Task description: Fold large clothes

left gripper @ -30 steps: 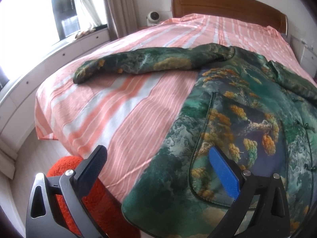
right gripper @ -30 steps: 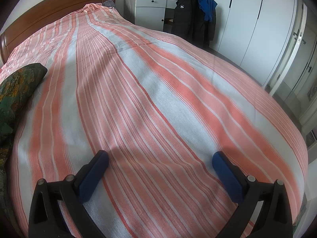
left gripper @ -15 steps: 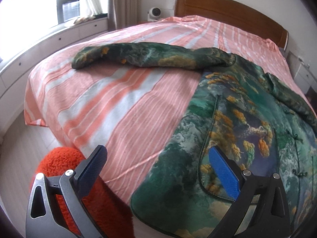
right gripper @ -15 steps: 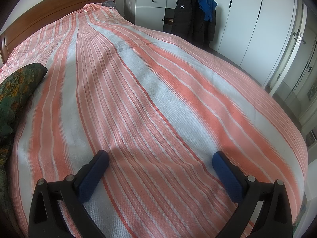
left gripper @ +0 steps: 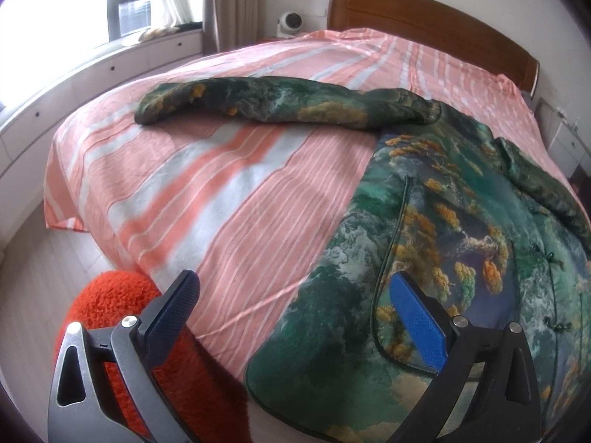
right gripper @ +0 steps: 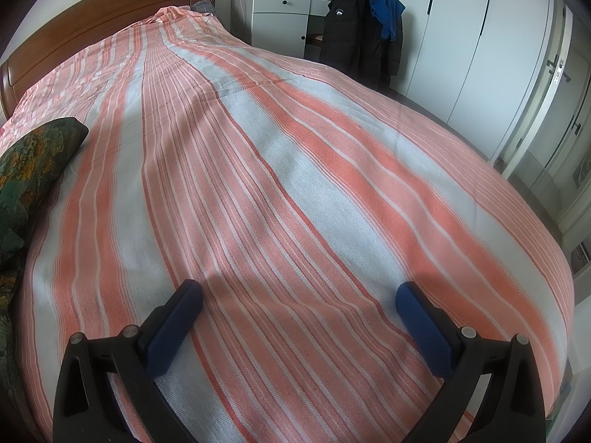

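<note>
A large green jacket (left gripper: 454,221) with a yellow and teal landscape print lies spread flat on the striped bed (left gripper: 207,192). One sleeve (left gripper: 266,101) stretches out to the left. My left gripper (left gripper: 295,295) is open and empty, above the jacket's lower left hem corner near the bed's front edge. My right gripper (right gripper: 299,302) is open and empty, low over bare bedspread (right gripper: 295,184). In the right wrist view only the jacket's other sleeve end (right gripper: 33,162) shows at the left edge.
An orange fluffy thing (left gripper: 122,325) lies under the left gripper beside the bed. A window ledge (left gripper: 92,74) runs along the left. A wooden headboard (left gripper: 432,22) stands at the far end. A dark coat (right gripper: 365,33) hangs by white cabinets (right gripper: 461,37).
The left gripper has swung left and pulled back a little, so the outstretched sleeve sits more central in view. The right gripper has not moved.
</note>
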Available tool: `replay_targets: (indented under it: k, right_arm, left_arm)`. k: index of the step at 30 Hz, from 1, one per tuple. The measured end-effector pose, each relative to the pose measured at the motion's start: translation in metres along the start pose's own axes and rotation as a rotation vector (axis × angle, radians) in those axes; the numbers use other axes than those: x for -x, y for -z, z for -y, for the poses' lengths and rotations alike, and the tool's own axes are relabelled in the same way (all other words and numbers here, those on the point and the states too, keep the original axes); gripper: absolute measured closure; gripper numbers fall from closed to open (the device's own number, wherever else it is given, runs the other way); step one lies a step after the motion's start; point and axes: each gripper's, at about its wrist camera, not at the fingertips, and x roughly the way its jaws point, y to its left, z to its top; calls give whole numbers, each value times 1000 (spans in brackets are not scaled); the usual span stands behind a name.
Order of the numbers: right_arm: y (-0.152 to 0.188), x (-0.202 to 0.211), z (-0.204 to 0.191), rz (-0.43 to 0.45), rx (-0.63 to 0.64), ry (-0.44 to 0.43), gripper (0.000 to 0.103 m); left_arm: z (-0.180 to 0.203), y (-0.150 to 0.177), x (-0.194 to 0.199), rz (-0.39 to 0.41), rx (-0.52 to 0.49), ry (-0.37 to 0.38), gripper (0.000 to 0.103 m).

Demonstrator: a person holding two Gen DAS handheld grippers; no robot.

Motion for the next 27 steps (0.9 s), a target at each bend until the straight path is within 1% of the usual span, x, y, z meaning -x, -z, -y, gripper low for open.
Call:
replay_targets:
  k: [5, 16, 27]
  right_arm:
    - [0, 0, 0, 0, 0, 0, 0]
    - [1, 1, 1, 0, 0, -1, 0]
    - [1, 2, 2, 0, 0, -1, 0]
  left_arm:
    - [3, 1, 0, 2, -14, -13, 1]
    - [9, 2, -3, -5, -36, -15, 1]
    - [9, 2, -6, -8, -33, -18, 1]
